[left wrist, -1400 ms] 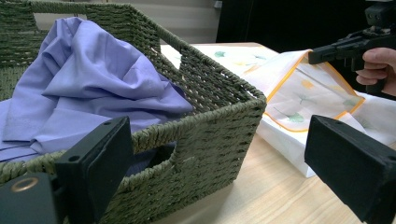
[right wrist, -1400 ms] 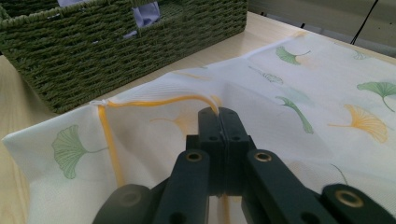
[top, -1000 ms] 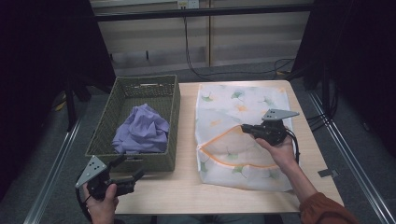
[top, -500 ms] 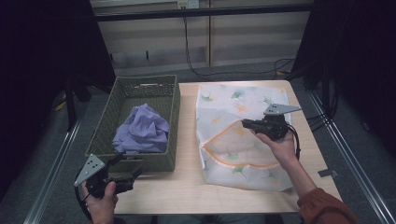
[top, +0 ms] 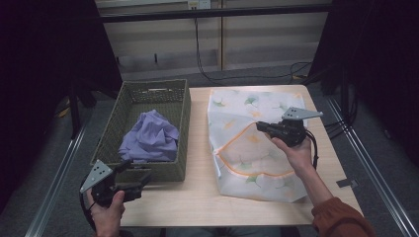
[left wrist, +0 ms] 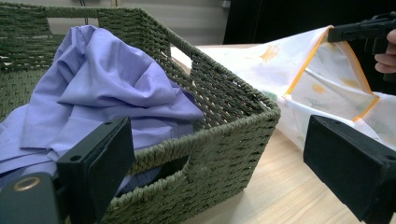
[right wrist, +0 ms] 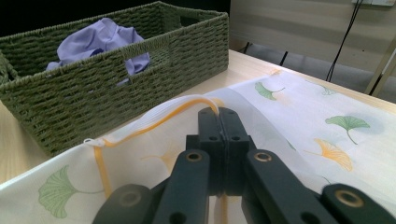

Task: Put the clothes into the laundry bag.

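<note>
Laundry bag [top: 249, 143] rim pinched by right hand-held gripper [top: 261, 127] (mouth lifted open), basket [top: 182, 128] beside

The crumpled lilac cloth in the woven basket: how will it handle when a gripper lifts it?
The crumpled lilac cloth lies in soft folds, so it will probably droop from whichever point is pinched. It looks thin, likely light. It may drag over the green woven basket rim.
</note>
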`<state>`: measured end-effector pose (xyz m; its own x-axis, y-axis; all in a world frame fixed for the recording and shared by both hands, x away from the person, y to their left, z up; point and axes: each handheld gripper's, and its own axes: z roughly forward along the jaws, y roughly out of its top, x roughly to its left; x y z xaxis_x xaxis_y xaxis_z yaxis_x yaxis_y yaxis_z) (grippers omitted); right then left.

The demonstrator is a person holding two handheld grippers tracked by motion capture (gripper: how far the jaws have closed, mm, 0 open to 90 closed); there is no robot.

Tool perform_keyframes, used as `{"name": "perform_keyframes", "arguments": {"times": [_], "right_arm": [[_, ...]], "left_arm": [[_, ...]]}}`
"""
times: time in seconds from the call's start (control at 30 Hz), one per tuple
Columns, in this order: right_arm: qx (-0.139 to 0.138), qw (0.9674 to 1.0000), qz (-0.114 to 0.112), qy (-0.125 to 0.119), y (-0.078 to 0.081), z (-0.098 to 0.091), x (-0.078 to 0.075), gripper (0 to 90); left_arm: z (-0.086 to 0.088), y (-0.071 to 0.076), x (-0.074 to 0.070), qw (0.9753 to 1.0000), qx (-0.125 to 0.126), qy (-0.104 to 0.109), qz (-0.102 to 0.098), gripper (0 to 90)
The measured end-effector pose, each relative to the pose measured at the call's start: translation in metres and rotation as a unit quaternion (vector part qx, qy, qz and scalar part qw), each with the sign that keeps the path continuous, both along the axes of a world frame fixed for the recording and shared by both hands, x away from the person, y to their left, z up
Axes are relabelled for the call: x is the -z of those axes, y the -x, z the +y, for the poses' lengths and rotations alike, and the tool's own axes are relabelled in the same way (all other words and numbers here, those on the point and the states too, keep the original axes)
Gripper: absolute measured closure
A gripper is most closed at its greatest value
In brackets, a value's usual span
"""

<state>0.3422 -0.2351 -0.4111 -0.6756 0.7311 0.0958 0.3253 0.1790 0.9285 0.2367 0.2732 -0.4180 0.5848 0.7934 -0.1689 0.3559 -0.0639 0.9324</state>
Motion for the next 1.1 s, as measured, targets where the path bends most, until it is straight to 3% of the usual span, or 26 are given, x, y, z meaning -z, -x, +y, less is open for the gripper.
{"name": "perform_keyframes", "arguments": {"times": [0.1, 0.27, 0.5, 0.57, 0.73, 0.83, 0.9, 1.1], "right_arm": [[0.0, 1.0, 0.0, -0.001, -0.001, 0.0, 0.0, 90.0], [-0.004, 1.0, 0.005, 0.001, -0.004, 0.002, 0.002, 90.0], [-0.009, 0.9999, 0.008, 0.006, -0.004, 0.003, 0.003, 90.0], [-0.01, 0.9999, 0.008, 0.004, -0.004, 0.002, 0.004, 90.0], [-0.013, 0.9998, 0.015, 0.006, -0.005, 0.003, 0.007, 90.0], [-0.013, 0.9998, 0.017, 0.005, -0.006, 0.003, 0.008, 90.0], [-0.014, 0.9997, 0.018, 0.005, -0.006, 0.003, 0.008, 90.0], [-0.014, 0.9998, 0.017, 0.004, -0.005, 0.003, 0.007, 90.0]], "left_arm": [[0.0, -0.009, -0.007, 0.9999, -0.009, 0.006, 0.011, 9.9], [0.005, -0.033, -0.019, 0.9994, -0.007, -0.018, 0.027, 13.1], [0.011, -0.061, -0.023, 0.9978, -0.005, -0.033, 0.057, 10.0], [0.011, -0.066, -0.025, 0.9968, -0.001, -0.048, 0.064, 10.0], [0.009, -0.081, -0.035, 0.9953, 0.008, -0.064, 0.073, 11.6], [0.003, -0.092, -0.041, 0.9911, 0.014, -0.094, 0.093, 14.9], [-0.001, -0.097, -0.045, 0.9903, 0.01, -0.11, 0.084, 16.7], [-0.006, -0.114, -0.051, 0.9915, 0.005, -0.108, 0.072, 16.9]]}}
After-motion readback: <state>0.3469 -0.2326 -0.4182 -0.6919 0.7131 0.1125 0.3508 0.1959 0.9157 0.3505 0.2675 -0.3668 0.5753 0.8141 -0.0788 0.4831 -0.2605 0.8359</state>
